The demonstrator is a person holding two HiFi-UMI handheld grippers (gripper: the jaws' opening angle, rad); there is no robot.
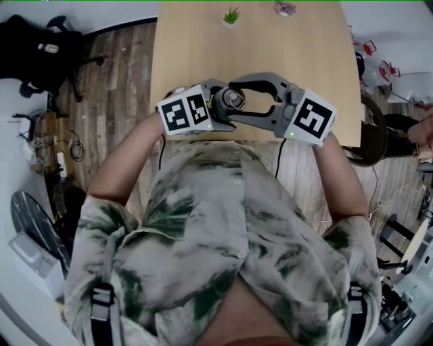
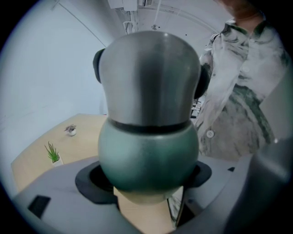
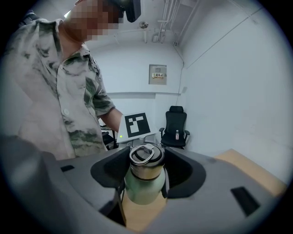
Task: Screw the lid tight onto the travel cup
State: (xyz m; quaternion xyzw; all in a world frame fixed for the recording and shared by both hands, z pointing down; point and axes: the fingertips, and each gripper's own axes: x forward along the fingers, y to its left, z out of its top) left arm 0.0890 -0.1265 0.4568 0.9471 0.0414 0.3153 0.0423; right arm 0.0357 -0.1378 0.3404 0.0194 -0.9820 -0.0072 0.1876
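office-style lab or recording room, sparsely furnished

a pale wooden table (image 1: 318, 74) is standing on a wood-plank floor (image 1: 115, 88), carrying a small potted plant (image 1: 231, 16) and a tiny ornament (image 1: 285, 8) at its far edge. one black office chair (image 3: 176, 124) is sitting against plain white walls (image 3: 219, 91), and another black chair (image 1: 40, 47) is standing off to the table's side. loose cables (image 1: 64, 145) are trailing over the floor. a small wall panel (image 3: 157, 74) is hanging on the far wall, and bare pipes (image 3: 170, 20) are running up by the ceiling.
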